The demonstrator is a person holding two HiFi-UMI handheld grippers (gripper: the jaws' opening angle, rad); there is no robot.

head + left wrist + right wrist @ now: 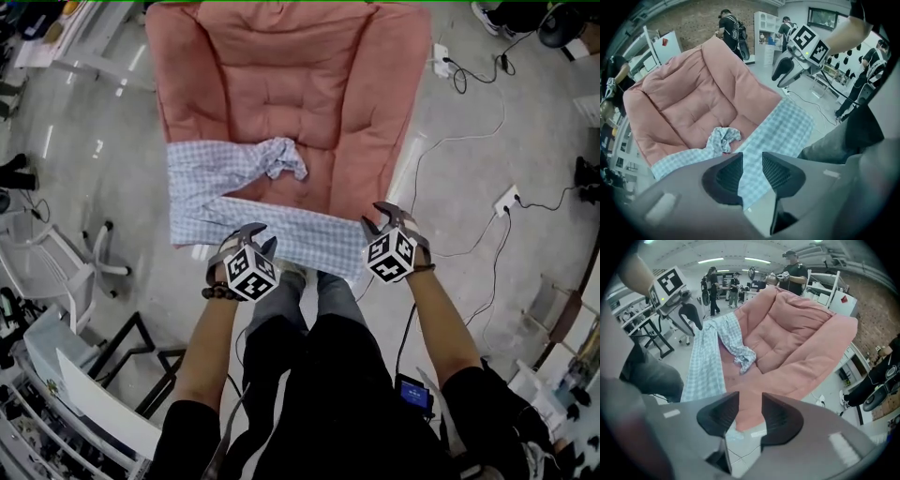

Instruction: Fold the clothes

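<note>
A blue-and-white checked garment (253, 223) lies across the front of a big pink cushion seat (281, 75), one end bunched into a knot (284, 156), its near edge hanging over the seat's front. My left gripper (251, 232) hovers at that near edge, jaws apart; in the left gripper view (752, 161) the checked cloth (780, 133) shows through the gap, no pad pressing it. My right gripper (387, 216) hangs by the seat's front right corner, just past the cloth's right end. Its jaws (750, 401) stand apart over pink cushion (797, 362) and floor, nothing between them.
My legs stand against the seat's front. A white chair base (98, 255) is on the floor at left, a power strip (507, 199) and cables at right. Shelving and a rack sit at lower left. Other people (731, 29) stand far behind the seat.
</note>
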